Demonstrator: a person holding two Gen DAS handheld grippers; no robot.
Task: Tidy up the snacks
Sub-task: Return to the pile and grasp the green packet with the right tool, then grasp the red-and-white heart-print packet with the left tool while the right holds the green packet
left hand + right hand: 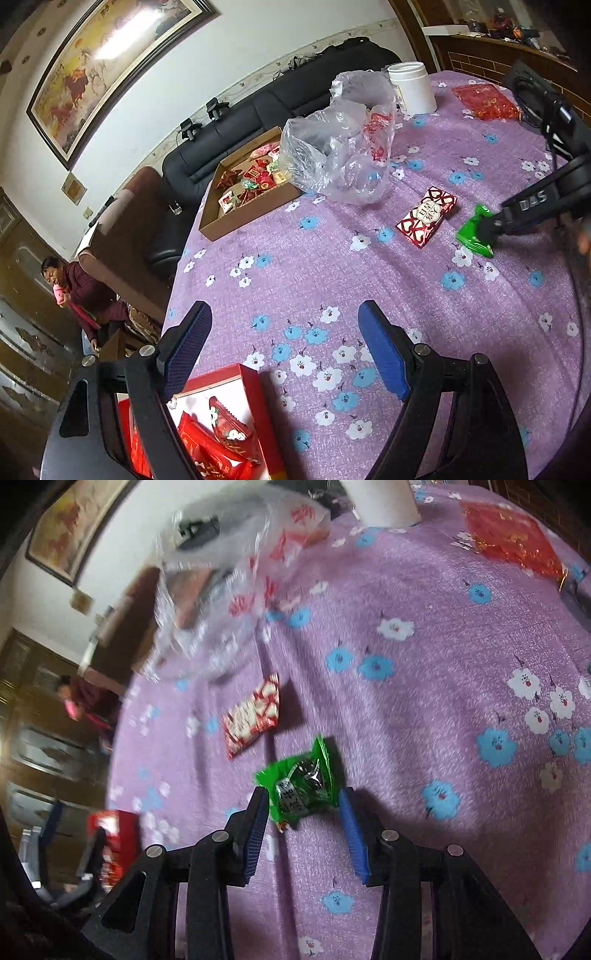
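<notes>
The right gripper (303, 805) has its 2 fingers apart on either side of the green packet (301, 786), which lies flat on the table (424, 701); whether the pads touch it I cannot tell. To grip well, I would close on the packet's filled middle, since the glossy crinkled film is slippery and its flat sealed edges give little hold. The left gripper (284, 350) hangs with fingers wide apart over the red box (255, 406) of red foil packs. A heart-patterned packet (426, 217) lies just beside the green one on fuzzy purple floral cloth.
</notes>
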